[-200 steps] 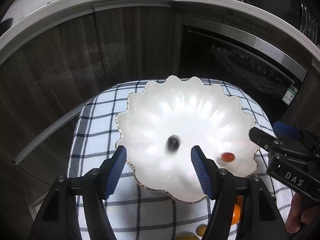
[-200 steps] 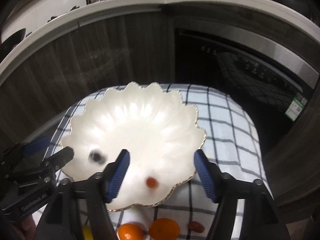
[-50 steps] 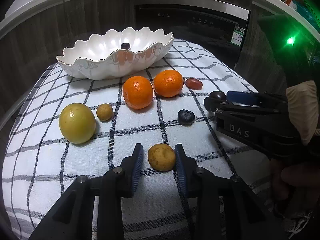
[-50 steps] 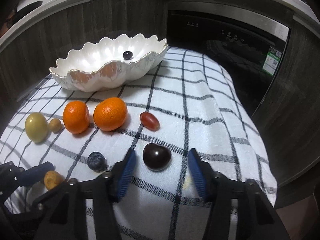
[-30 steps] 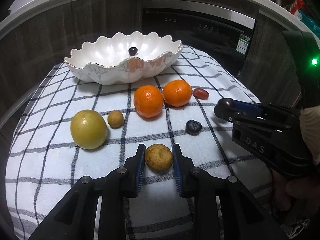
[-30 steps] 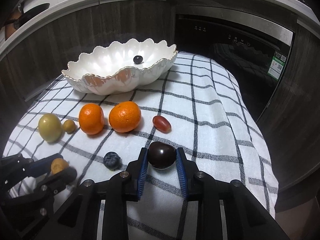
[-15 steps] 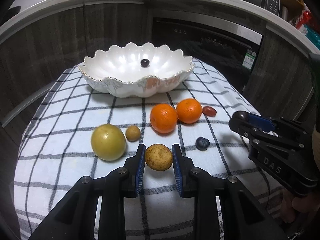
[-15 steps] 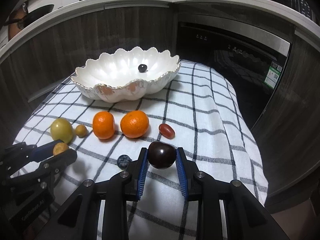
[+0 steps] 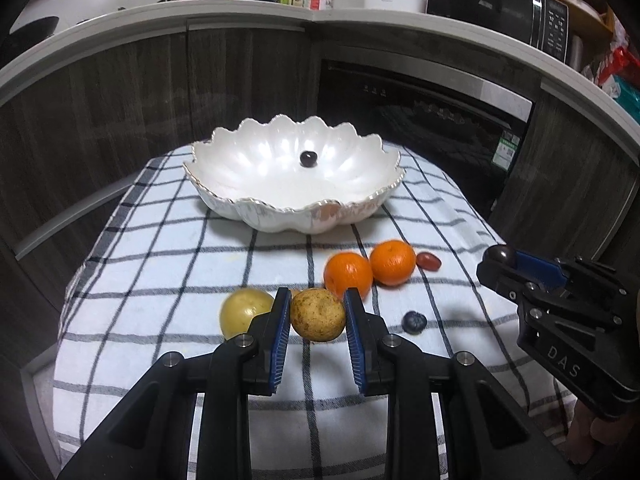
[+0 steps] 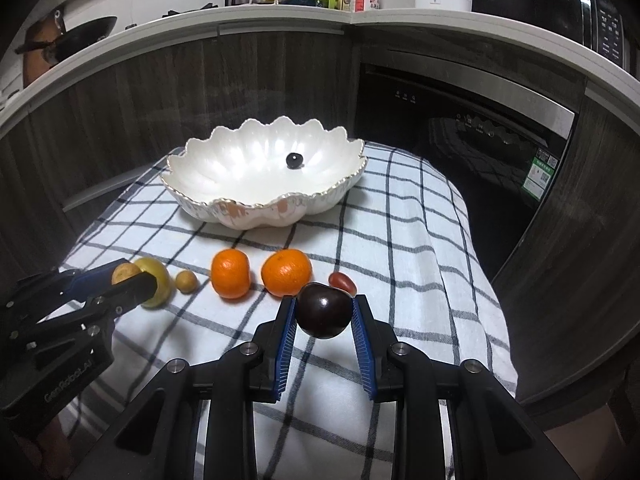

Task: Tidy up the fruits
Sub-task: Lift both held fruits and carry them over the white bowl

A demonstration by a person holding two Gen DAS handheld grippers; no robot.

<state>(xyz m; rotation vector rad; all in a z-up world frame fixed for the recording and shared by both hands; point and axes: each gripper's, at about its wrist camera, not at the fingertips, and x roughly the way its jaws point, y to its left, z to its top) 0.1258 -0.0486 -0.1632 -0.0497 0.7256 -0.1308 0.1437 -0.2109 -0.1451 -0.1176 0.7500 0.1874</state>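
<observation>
My left gripper (image 9: 317, 314) is shut on a speckled brown fruit (image 9: 317, 315) and holds it above the checked cloth. My right gripper (image 10: 324, 312) is shut on a dark plum (image 10: 324, 311), also lifted; it also shows in the left wrist view (image 9: 500, 255). The white scalloped bowl (image 9: 260, 212) stands at the back with one dark grape (image 9: 308, 158) in it. On the cloth lie two oranges (image 9: 347, 274) (image 9: 392, 262), a red grape (image 9: 429, 261), a blueberry (image 9: 414, 321), a yellow-green fruit (image 9: 244, 314) and a small brown fruit (image 10: 186, 281).
The checked cloth (image 9: 160, 280) covers a small table whose edges drop off on all sides. Dark wooden cabinets (image 9: 120, 92) and an oven door (image 9: 420, 116) stand behind. The counter above carries bottles and a microwave (image 9: 500, 12).
Both grippers closed on their fruits about a second ago and have since lifted them off the cloth and pulled back. The bowl now appears farther away and more of the kitchen shows.
</observation>
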